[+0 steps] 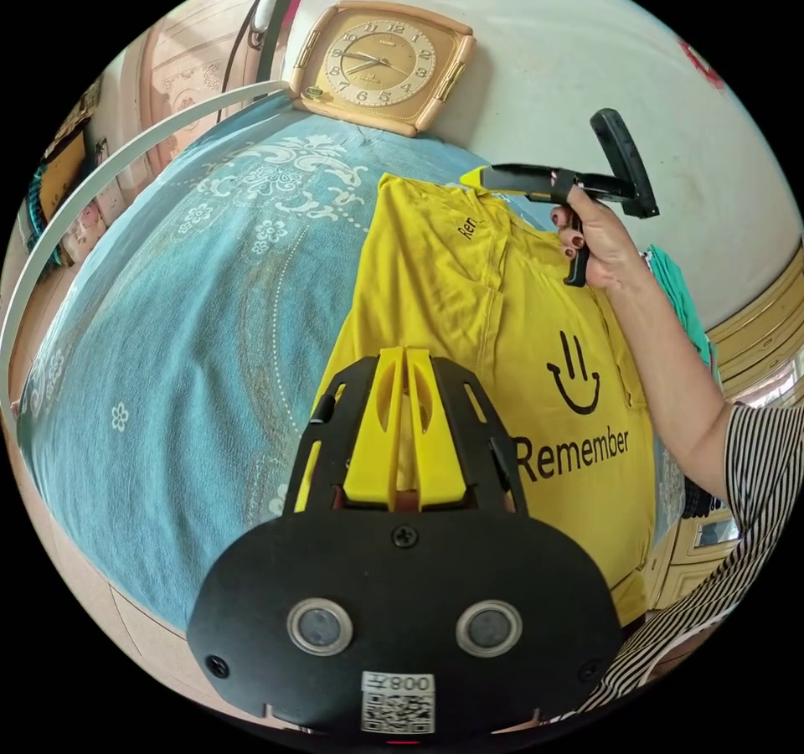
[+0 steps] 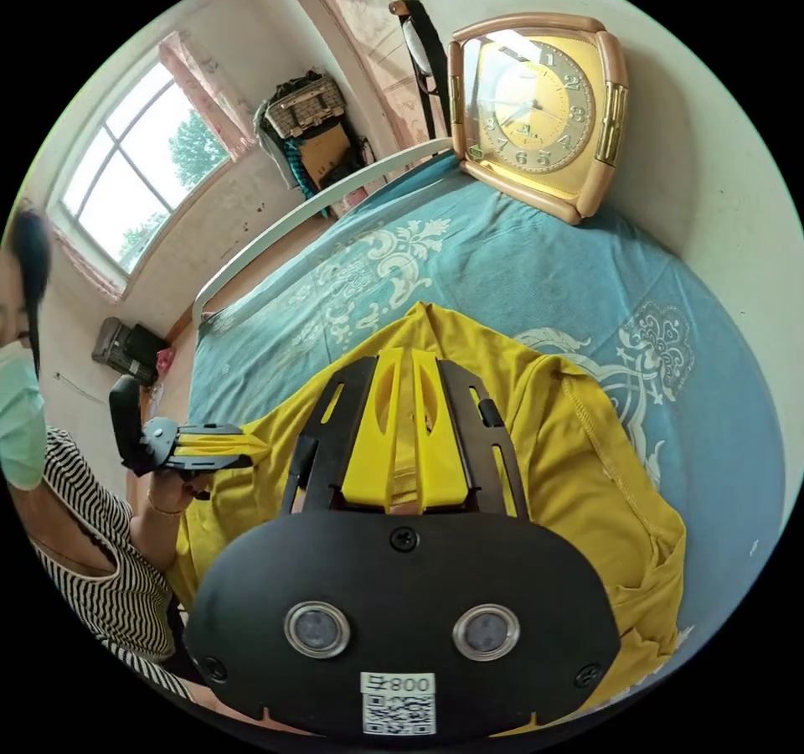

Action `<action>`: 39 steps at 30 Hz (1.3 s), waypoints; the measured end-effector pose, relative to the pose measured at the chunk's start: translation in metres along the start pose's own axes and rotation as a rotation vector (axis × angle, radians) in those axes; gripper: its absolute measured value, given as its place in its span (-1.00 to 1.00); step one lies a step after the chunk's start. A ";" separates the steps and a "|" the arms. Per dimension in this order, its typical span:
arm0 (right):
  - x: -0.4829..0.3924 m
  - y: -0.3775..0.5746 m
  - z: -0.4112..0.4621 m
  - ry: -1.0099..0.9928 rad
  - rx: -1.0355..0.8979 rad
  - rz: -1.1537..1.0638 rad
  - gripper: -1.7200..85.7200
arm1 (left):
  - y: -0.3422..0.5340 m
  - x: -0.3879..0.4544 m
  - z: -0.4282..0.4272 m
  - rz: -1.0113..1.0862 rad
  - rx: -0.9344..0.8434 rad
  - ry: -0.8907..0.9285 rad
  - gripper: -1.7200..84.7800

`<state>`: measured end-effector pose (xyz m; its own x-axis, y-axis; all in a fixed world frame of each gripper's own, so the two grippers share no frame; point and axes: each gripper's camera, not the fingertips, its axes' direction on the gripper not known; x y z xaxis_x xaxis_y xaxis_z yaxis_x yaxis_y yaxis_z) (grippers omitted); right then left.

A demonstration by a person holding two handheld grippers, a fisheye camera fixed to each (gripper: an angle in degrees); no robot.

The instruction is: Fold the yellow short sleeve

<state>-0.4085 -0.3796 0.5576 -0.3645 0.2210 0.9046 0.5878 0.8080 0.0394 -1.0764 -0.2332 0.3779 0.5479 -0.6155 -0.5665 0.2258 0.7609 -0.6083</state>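
Bed (image 1: 167, 352): teal cover with pale floral scrollwork, white curved rail along far-left edge.

Yellow short-sleeve shirt (image 1: 469, 302) lies directly on cover, right half of bed, partly folded; black smiley print and lettering face up on near panel. In right gripper view, shirt (image 2: 586, 486) bunched and creased, stitched hem visible, cover bare beyond it.

Square gold-faced clock (image 1: 381, 63) stands on bed's far end, leaning against white wall, well apart from shirt.
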 end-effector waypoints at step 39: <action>-0.072 0.200 -0.207 0.409 0.003 0.364 -0.96 | -0.062 0.017 0.117 0.153 -0.063 0.322 -0.95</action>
<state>-0.1152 -0.3463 0.5881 0.1729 0.2568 0.9509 0.6216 0.7204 -0.3076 -0.9866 -0.2662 0.4713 0.2876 -0.5363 -0.7935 0.1053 0.8412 -0.5304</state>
